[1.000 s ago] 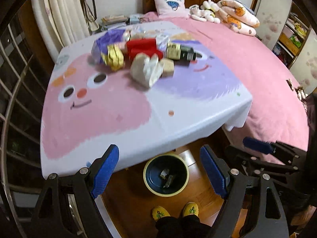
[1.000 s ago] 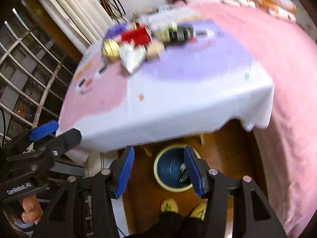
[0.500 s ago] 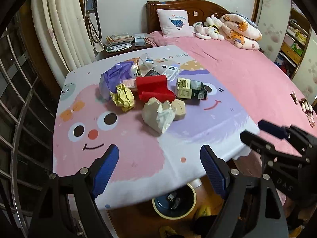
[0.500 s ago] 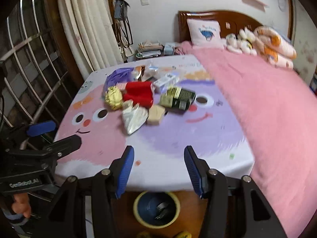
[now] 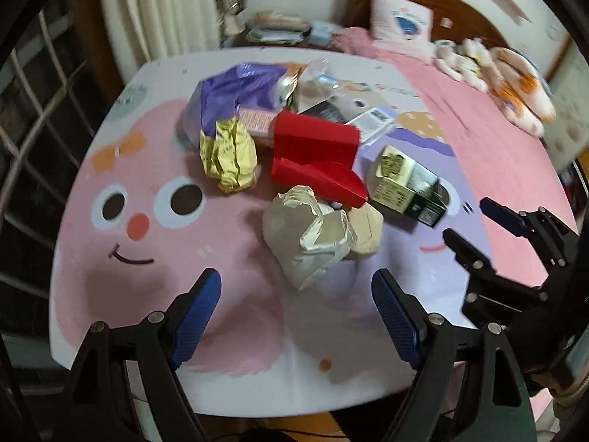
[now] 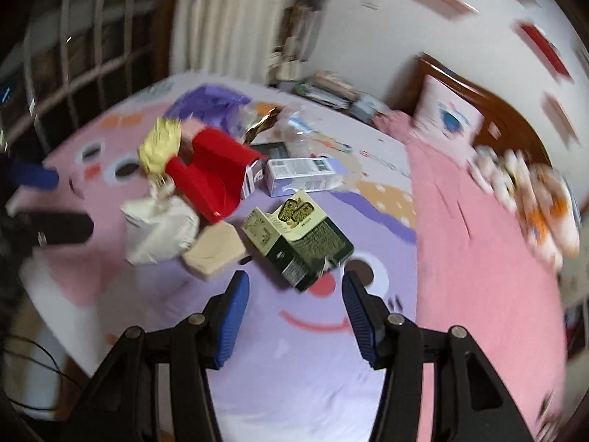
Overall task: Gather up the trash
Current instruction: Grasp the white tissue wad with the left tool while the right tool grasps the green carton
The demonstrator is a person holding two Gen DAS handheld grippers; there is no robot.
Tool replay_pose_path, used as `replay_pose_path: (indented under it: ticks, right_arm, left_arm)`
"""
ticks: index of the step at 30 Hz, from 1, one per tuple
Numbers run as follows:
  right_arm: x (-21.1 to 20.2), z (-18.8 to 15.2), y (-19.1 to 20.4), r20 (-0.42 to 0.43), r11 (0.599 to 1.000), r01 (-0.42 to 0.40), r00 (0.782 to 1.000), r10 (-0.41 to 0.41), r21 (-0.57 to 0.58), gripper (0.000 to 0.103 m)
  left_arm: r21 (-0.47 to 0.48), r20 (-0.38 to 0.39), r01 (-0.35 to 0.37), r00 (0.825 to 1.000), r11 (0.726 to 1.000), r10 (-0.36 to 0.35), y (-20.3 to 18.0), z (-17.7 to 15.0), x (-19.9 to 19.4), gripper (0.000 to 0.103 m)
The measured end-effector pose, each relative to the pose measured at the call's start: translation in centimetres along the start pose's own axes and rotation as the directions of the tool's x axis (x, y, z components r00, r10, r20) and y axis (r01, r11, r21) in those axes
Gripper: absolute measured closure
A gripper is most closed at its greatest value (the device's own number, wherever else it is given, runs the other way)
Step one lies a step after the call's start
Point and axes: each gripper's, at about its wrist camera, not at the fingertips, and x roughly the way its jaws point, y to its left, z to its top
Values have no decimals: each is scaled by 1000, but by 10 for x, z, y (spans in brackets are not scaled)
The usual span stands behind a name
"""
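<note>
Both grippers have swung up from the floor bin to the tabletop (image 5: 121, 305). Left gripper (image 5: 296, 305) gapes empty before the crumpled white paper (image 5: 307, 235); right gripper (image 6: 294, 309) gapes empty, nearing the green carton (image 6: 298, 235). Pickups imminent.

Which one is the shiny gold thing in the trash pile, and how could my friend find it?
Start at the table with the pink and purple cartoon-face cloth and find the heap of trash in its middle. On the heap's window side, just left of the open red cardboard box and in front of the purple plastic bag, sits the crumpled gold foil wrapper. It is the only shiny metallic yellow piece there.
</note>
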Motion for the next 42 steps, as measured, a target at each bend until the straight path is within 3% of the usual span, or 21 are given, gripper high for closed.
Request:
replay_pose_path:
  ticks: [4, 7, 12, 14, 15, 16, 20, 27, 42]
  right_arm:
    - [35, -2, 11, 10, 978, -3, 1000, 5, -207, 50]
    - [55, -6, 23, 34, 937, 9, 999, 3, -350, 50]
    - [76, -4, 25, 30, 915, -7, 999, 21, -404, 51]
    - [82, -4, 22, 18, 915, -29, 999, 40, -403, 60]
    - [84, -3, 20, 7, 915, -50, 998, 58, -400, 71]
    - [84, -2, 18, 16, 915, -51, 998, 62, -400, 72]
    - [80, 8, 3, 7, 930, -121, 991, 131, -348, 75]
    - [78, 28, -41, -43, 952, -283, 959, 279, -118, 77]
    - [80, 30, -61, -63, 937, -348, 936, 345, -30, 77]
  left_arm:
    - [-74, -20, -47, 999, 996, 46, -7, 2, 18, 20]
    - [-120, -40, -66, 997, 991, 62, -6, 3, 27, 20]
    - [-174, -54, -94, 995, 980, 86, -7, 4, 36, 20]
    - [-191, -57, -94, 995, 977, 84, -9, 4, 40, 20]
    - [-195, -60, -96, 994, 976, 86, -10, 5, 42, 20]
    - [-198, -64, -101, 994, 975, 90, -12, 6, 44, 20]
    - [-196, -77, -119, 991, 973, 105, -17, 7, 51, 20]
    - [-169, -100, -164, 984, 972, 148, -26, 12, 68, 20]
    - [-196, -123, -208, 975, 958, 186, -10, 26, 96, 19]
